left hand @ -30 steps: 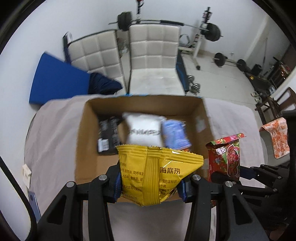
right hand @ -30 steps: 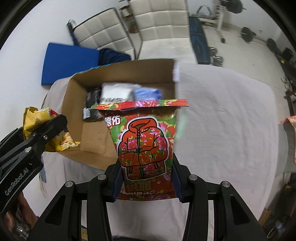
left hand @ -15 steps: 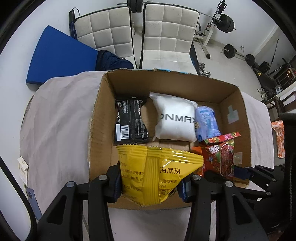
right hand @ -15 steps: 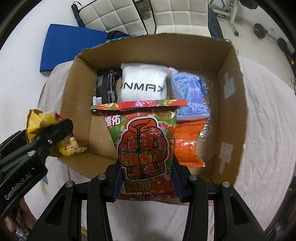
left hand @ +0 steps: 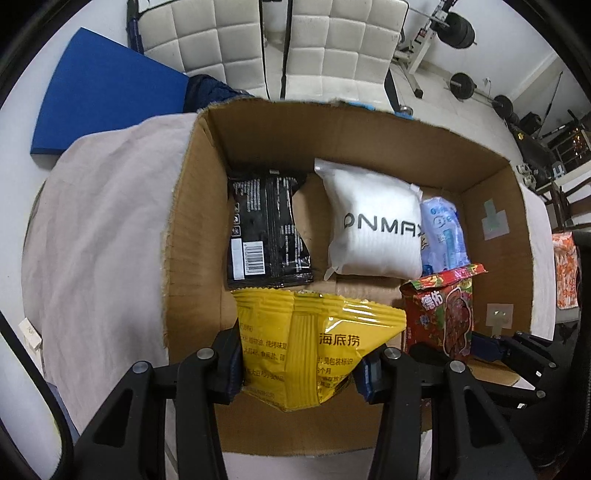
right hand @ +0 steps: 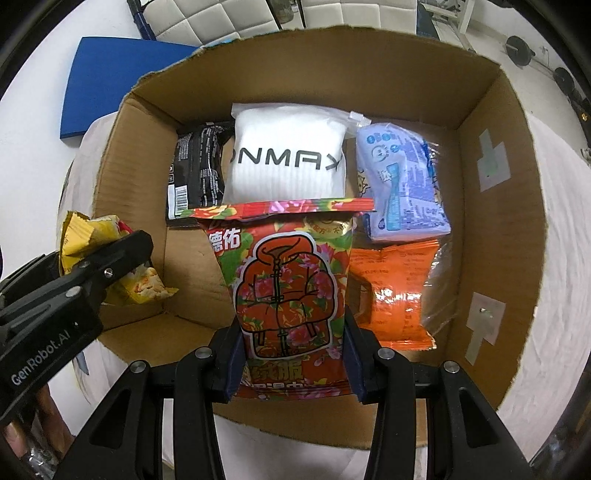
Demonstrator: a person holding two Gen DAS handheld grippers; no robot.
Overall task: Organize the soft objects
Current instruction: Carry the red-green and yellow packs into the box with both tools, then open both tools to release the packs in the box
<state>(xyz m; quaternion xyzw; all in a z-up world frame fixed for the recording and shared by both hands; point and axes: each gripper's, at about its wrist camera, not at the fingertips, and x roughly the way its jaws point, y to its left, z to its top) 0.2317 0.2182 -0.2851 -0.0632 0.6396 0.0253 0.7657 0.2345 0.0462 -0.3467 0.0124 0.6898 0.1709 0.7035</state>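
My left gripper (left hand: 299, 365) is shut on a yellow snack bag (left hand: 314, 343) and holds it over the near left part of an open cardboard box (left hand: 192, 206). My right gripper (right hand: 293, 362) is shut on a red flowered snack bag (right hand: 291, 284) over the box's near middle; this bag also shows in the left wrist view (left hand: 441, 310). Inside the box lie a black packet (left hand: 266, 229), a white ONMAX pack (left hand: 373, 221), a pale blue pack (right hand: 402, 184) and an orange packet (right hand: 395, 291). The yellow bag also shows in the right wrist view (right hand: 136, 284).
The box stands on a table under a pale cloth (left hand: 99, 236). Behind it are two white padded chairs (left hand: 332, 44), a blue mat (left hand: 107, 88) and gym weights (left hand: 458, 29). The left gripper's body (right hand: 55, 306) crosses the box's left wall in the right wrist view.
Both grippers have moved forward over the box with their bags. The box now fills both views and its contents are closer.
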